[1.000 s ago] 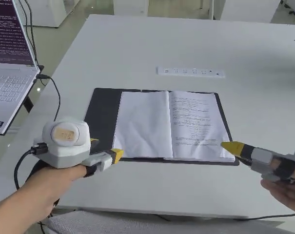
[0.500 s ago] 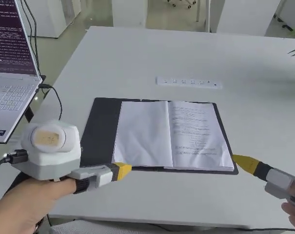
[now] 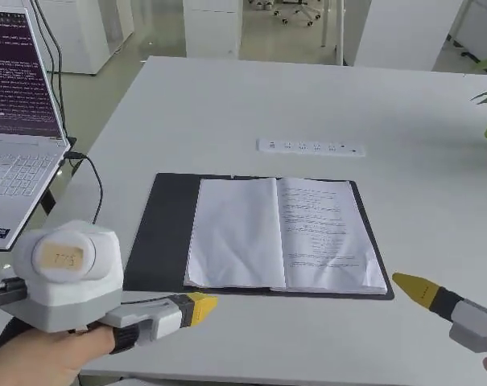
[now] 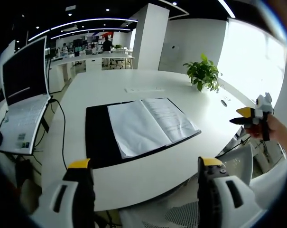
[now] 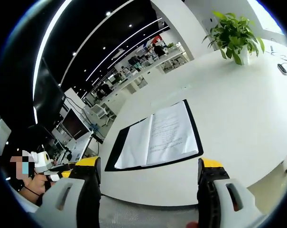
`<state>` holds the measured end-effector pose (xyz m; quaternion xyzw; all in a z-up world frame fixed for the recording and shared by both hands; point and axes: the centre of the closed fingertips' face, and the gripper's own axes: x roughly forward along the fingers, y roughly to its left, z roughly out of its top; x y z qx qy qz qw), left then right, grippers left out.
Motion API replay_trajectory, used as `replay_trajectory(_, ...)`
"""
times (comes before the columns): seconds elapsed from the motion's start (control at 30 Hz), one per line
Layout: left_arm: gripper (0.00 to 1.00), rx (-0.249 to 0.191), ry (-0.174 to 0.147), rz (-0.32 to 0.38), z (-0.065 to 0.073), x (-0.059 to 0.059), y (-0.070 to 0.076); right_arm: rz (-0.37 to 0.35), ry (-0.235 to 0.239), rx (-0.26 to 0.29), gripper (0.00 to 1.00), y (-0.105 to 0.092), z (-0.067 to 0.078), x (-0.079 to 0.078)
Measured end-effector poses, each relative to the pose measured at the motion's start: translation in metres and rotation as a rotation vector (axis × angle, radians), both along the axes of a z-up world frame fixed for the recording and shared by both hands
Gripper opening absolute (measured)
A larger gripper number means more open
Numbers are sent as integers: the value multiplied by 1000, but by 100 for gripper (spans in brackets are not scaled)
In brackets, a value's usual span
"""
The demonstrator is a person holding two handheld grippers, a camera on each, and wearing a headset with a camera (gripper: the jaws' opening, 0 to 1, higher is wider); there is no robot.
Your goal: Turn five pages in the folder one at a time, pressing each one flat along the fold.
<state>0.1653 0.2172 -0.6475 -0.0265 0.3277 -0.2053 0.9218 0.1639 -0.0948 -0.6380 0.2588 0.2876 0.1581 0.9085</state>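
White table (image 3: 227,96) | folder (image 3: 167,233) open, lying flat | my left gripper (image 3: 201,305) jaws apart, off its near-left corner | my right gripper (image 3: 410,285) jaws apart, off near-right corner

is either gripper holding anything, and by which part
Nothing is held: the left gripper and the right gripper both stand open and empty, clear of the folder lying open on the table.

Left tongs (image 3: 200,305) held low at near left, jaws wide apart. Right tongs (image 3: 414,287) at near right, jaws likewise apart.
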Motion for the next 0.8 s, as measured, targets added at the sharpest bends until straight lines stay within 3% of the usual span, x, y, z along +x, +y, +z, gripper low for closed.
replay_trajectory(0.2,90,-8,-21,-11,12,7,-6,5,-9,-5,84,-3,3,8)
replay_trajectory(0.37,90,-6,-24,-17,12,14,-10,13,-4,-7,84,-4,0,10)
replay_trajectory(0.57,89,1,-12,-17,6,18,-14,15,8,-11,83,-9,-7,12)
replay_trajectory(0.8,89,17,7,-42,-10,28,-29,20,32,-14,82,-13,-22,15)
